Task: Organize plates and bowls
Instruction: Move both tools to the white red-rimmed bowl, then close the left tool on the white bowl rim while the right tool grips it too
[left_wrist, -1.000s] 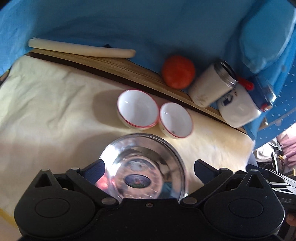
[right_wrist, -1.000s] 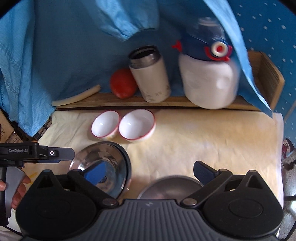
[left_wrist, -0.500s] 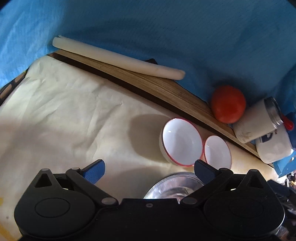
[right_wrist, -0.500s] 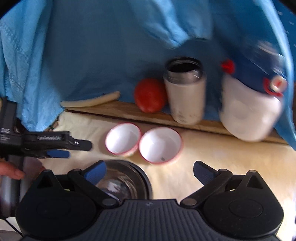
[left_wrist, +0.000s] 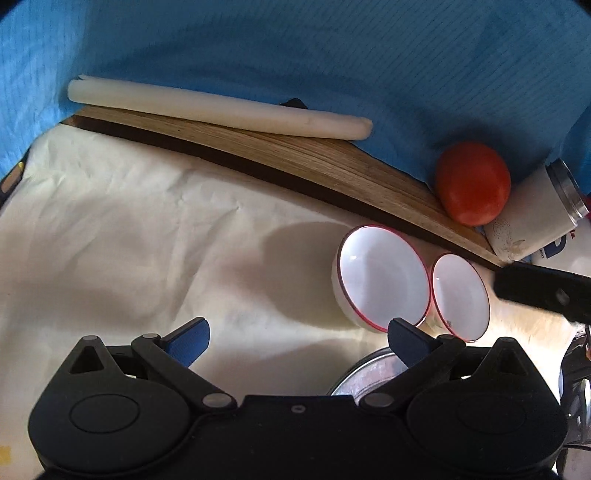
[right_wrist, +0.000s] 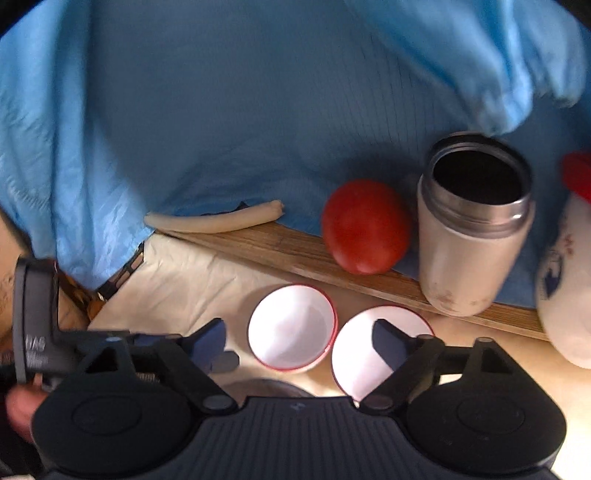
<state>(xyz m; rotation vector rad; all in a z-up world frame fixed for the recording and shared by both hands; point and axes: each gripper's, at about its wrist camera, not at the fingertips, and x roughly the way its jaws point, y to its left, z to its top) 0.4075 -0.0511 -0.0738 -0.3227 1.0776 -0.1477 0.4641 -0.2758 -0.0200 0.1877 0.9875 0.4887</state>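
Two glossy white, red-rimmed bowls (right_wrist: 292, 326) touching on wrinkled cream paper (left_wrist: 129, 229). Right gripper (right_wrist: 303, 341) closing, empty, over them. Left gripper (left_wrist: 295, 338) spread, empty.

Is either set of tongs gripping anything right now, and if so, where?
Nothing is held. The left tongs stand open over bare cloth; the right tongs, jaws just narrowing, frame the two red-rimmed bowls without touching.
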